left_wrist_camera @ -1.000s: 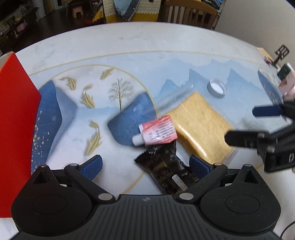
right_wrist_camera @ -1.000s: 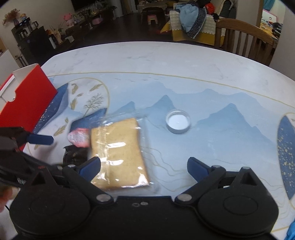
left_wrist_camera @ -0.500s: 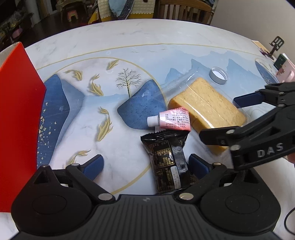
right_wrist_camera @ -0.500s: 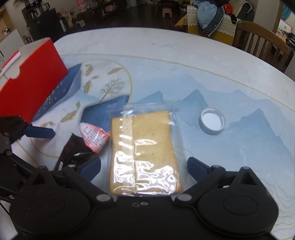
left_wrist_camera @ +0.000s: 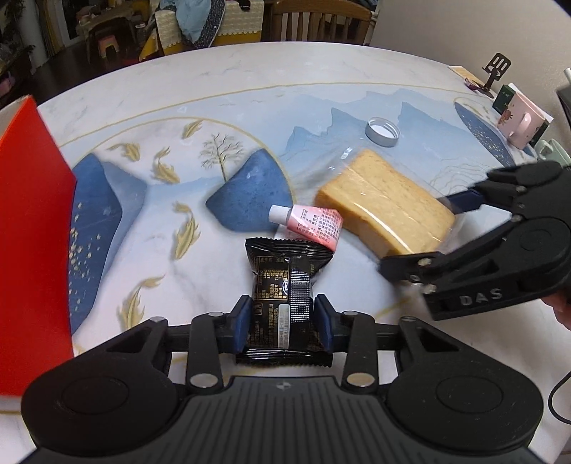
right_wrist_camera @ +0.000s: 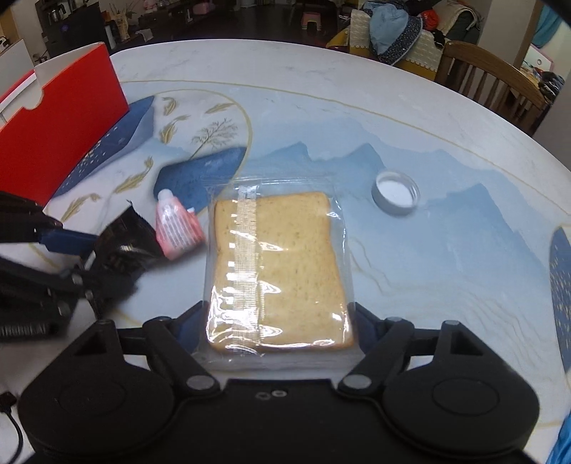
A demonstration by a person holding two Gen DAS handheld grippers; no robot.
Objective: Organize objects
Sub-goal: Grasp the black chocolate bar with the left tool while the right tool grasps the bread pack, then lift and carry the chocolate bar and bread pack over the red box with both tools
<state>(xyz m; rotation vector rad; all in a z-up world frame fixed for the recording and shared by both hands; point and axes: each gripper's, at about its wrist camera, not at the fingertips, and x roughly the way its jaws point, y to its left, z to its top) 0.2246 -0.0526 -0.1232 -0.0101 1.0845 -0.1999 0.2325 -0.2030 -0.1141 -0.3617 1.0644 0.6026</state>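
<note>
Left gripper [left_wrist_camera: 282, 323] pinched black snack packet [left_wrist_camera: 285, 285] low on table [left_wrist_camera: 249, 92], evidently for transfer. Right gripper [right_wrist_camera: 280, 321] straddled bagged bread slice [right_wrist_camera: 276, 271], jaws closing, pads not visibly pressing. Pink tube [left_wrist_camera: 312, 226], bottle cap [right_wrist_camera: 395, 198], red box [right_wrist_camera: 60, 132] nearby.

Pretty lived-in room. The table [left_wrist_camera: 249, 71] is a big rounded white marble-look top with blue mountains, gold fish and a little tree painted on it. Wooden chair [right_wrist_camera: 499, 82] tucked in at the far edge, another chair [left_wrist_camera: 200, 25] draped with a yellow cover and blue clothes. Dark floor [right_wrist_camera: 249, 25] behind, plain pale wall [left_wrist_camera: 464, 32] on the right.
</note>
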